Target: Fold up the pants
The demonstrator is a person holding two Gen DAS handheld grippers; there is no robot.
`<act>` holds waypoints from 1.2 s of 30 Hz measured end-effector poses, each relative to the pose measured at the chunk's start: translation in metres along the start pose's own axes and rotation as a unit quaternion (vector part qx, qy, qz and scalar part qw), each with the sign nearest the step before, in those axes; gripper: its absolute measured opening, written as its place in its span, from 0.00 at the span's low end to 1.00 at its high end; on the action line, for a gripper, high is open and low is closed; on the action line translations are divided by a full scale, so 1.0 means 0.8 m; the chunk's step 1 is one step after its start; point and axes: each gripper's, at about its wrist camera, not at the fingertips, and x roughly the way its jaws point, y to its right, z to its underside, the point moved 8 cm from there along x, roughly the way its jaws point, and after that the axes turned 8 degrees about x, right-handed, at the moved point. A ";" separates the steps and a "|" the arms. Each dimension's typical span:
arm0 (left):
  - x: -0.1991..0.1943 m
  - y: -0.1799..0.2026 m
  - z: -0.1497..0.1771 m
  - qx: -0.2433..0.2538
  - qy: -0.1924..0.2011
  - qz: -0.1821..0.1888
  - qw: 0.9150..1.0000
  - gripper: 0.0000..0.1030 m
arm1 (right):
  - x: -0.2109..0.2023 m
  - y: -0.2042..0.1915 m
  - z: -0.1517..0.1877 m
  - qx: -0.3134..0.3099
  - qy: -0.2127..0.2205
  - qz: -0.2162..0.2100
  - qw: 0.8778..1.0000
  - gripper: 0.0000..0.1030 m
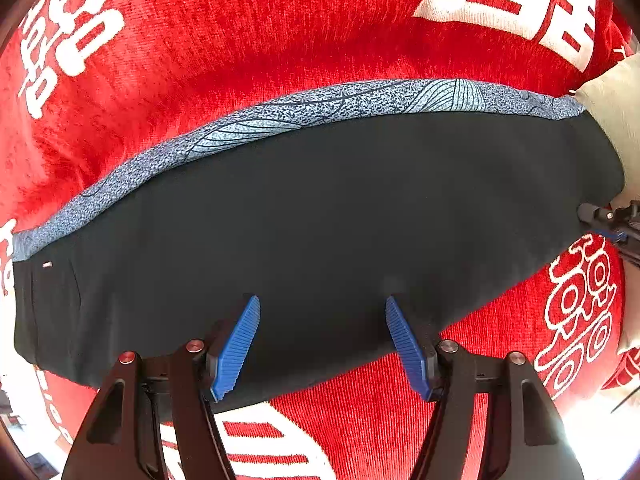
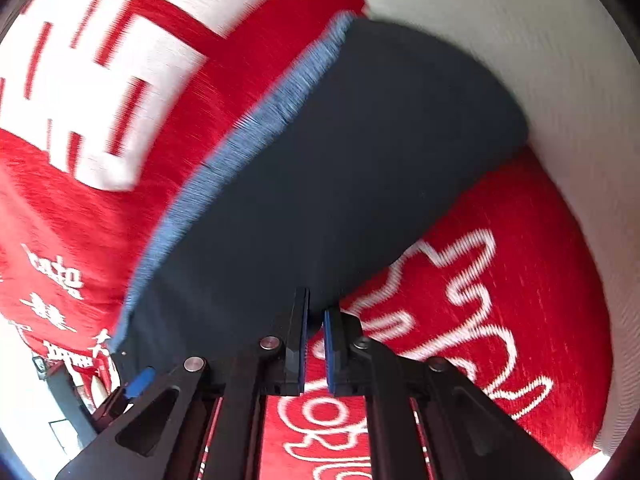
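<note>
Near end first: your left gripper [image 1: 322, 344] hangs straight down over the pants [image 1: 320, 220], jaws spread wide, blue pads [image 1: 236, 352] either side of the near long edge. Nothing between them is pinched; I can't tell whether the tips touch the cloth.

Your right gripper [image 2: 315, 344] is at the near edge of the pants [image 2: 340, 168] toward their right end, jaws pressed almost together. The dark edge runs right at the tips, but the picture is blurred and the gap looks empty further back, so I can't tell whether any cloth is caught.

The pants lie flat as a long dark strip on the red cover [image 1: 280, 40] with white lettering, legs apparently already stacked, with a speckled blue band [image 1: 280, 114] along the far long edge. A pale cushion [image 2: 520, 60] sits past the right end.

My read: the lengthwise fold is done and you're setting up the crosswise one. Next move calls for:
- a confirmed right pinch through all layers
- the left closing on the same edge
- lifting one end over the other, keeping the blue band aligned

Risk: only the top layer gets picked up.
</note>
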 end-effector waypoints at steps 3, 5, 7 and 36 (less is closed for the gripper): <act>-0.009 -0.008 -0.001 -0.005 0.015 -0.010 1.000 0.65 | -0.006 -0.010 -0.001 -0.026 0.005 0.006 1.000 0.10; -0.006 -0.018 -0.006 -0.015 0.014 -0.011 1.000 0.65 | -0.013 -0.024 0.000 -0.058 0.009 0.018 0.998 0.13; -0.001 -0.027 -0.013 -0.023 0.011 -0.019 0.999 0.65 | -0.020 -0.035 0.001 -0.077 0.013 0.032 0.996 0.17; -0.003 -0.058 0.007 -0.097 -0.002 -0.033 0.995 0.76 | -0.042 -0.078 -0.076 -0.159 0.079 0.104 0.979 0.44</act>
